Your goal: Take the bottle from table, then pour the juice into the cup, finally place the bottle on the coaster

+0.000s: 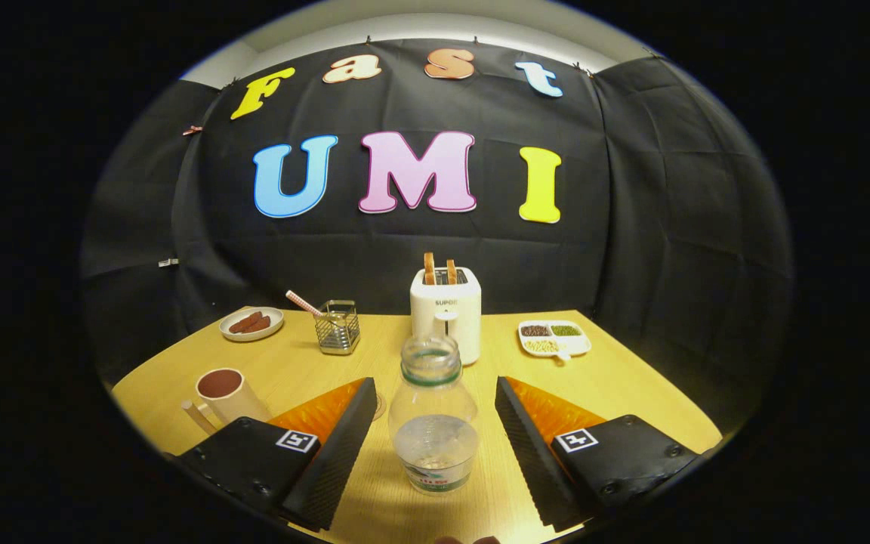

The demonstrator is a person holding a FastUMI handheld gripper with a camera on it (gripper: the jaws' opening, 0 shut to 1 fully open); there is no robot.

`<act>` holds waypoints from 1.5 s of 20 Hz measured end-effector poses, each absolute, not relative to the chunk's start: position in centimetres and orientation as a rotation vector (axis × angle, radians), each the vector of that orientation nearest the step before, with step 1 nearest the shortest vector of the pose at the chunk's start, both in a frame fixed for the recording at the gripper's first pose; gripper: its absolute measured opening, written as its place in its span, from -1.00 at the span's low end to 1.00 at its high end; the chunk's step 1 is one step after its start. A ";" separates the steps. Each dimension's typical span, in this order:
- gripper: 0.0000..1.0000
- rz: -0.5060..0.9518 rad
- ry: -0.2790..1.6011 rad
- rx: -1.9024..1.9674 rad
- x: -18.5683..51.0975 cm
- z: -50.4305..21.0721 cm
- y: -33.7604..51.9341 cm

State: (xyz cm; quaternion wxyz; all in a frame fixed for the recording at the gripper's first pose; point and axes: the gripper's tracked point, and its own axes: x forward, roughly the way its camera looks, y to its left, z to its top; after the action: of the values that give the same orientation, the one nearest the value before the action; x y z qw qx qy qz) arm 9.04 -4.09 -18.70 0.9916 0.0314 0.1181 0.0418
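The bottle [433,419] is seen standing upright on the table [631,385], directly between the 2 fingers of the gripper [433,446], at 12 o'clock from the camera. Its long axis is vertical, so the fingers are set square to its sides. The fingers are spread wide, with a clear gap left on each side of the bottle; nothing is gripped yet. The coming move is judged to be a plain closing on the body.

The bottle is clear plastic, uncapped, with a green ring at the neck and a label low down; a small amount of pale liquid appears to be held inside, though this is hard to tell. The cup [227,393] is placed at about 10 o'clock, beyond the left finger. The coaster [379,406] is possibly glimpsed beside that finger's tip.
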 end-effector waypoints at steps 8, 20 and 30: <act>0.96 0.097 0.256 0.051 9.8 -22.0 -4.0; 0.74 0.144 0.243 -0.017 10.1 -24.4 -3.9; 0.54 0.193 0.231 -0.114 10.4 -24.2 -3.4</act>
State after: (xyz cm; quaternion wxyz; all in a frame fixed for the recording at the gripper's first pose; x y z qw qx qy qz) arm 10.38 -3.38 -24.21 0.9870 -0.0568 0.1152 0.0962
